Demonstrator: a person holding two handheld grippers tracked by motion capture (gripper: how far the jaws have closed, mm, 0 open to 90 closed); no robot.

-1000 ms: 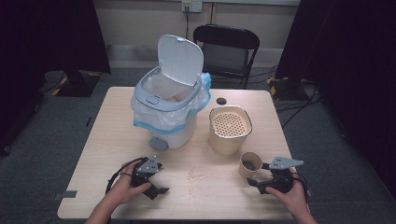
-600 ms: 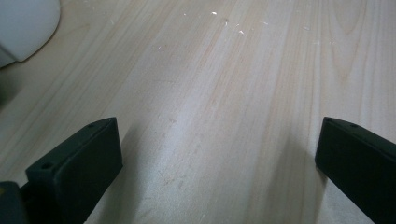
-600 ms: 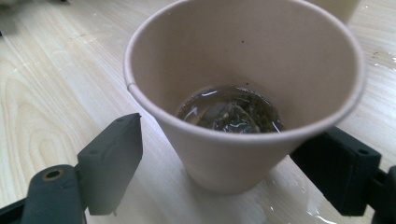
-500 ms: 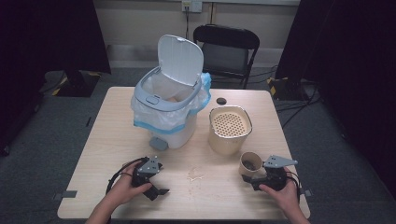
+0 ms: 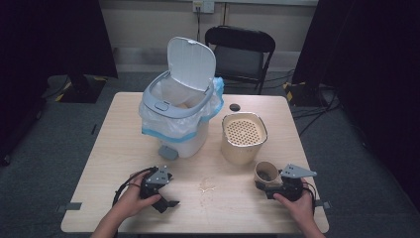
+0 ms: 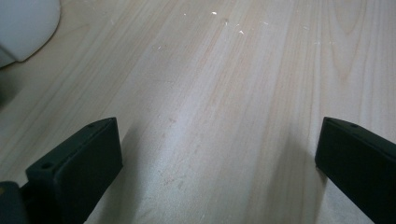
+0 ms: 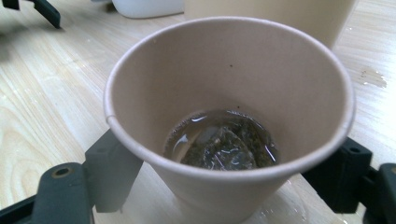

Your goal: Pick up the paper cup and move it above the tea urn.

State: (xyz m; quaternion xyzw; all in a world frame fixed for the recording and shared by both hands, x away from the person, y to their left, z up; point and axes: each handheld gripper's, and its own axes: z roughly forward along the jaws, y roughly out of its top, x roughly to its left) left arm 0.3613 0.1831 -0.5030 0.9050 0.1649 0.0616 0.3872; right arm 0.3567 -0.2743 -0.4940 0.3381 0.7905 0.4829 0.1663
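While the wooden desk (image 5: pixel 114 148) spreads across the middle of the high view, the biggest thing on it is a white pedal bin (image 5: pixel 177 116), standing at about eleven o'clock from the desk's centre with its lid tipped up and a blue-edged plastic liner folded over its rim. Just beside the bin, at about one o'clock, sits a beige container (image 5: pixel 243 138) with a perforated insert on top. Beyond the desk at twelve o'clock stands a black folding chair (image 5: pixel 239 55).

Near the front edge at about four o'clock is the paper cup (image 5: pixel 267 173), upright, close in front of the beige container but apart from it. In the right gripper view the paper cup (image 7: pixel 229 116) holds a shallow pool of dark liquid with what looks like a soaked tea bag at the bottom. The right tongs (image 5: pixel 271 187) have the cup between their jaws, one jaw on either side of its lower wall; they have just been closing, and whether the pads already press on the cup I cannot tell.

At about seven o'clock the left tongs (image 5: pixel 171 202) rest low over the desk, jaws spread wide with bare wood between them (image 6: pixel 219 158).

A small scatter of crumbs (image 5: pixel 207 186) lies at six o'clock, and a little black cap (image 5: pixel 235 107) at one o'clock near the far edge.
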